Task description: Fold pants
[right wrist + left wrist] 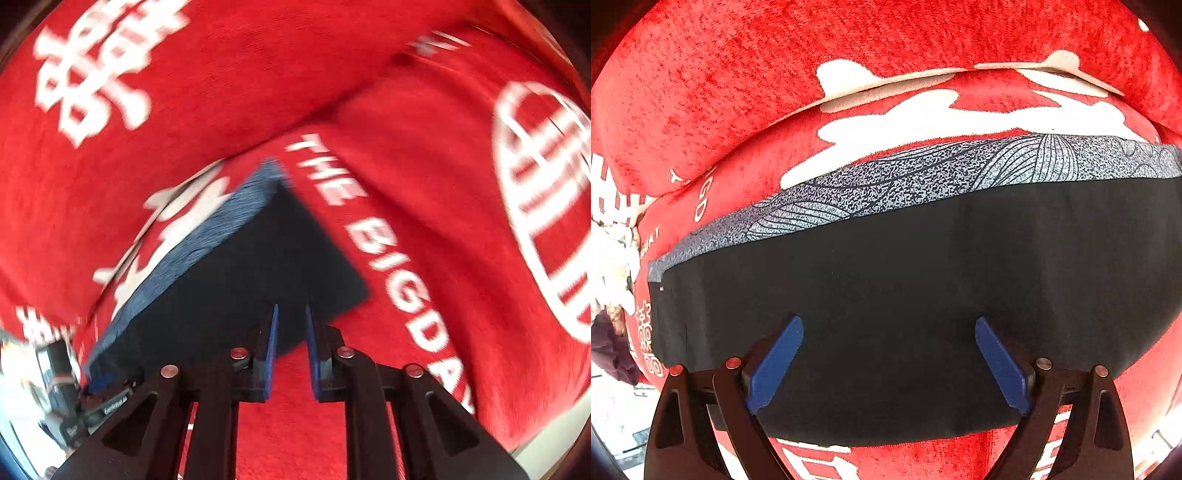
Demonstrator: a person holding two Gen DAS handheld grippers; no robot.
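Folded pants mid-frame; left gripper wide, right gripper narrow, empty. Best pinched squarely at an edge.

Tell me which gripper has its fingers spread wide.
The left gripper: its blue fingers stand far apart over the black pants. The right gripper shows only a narrow gap.

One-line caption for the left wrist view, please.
Left gripper, wide open, above the folded black pants with a patterned grey waistband, lying on a red sofa cover.
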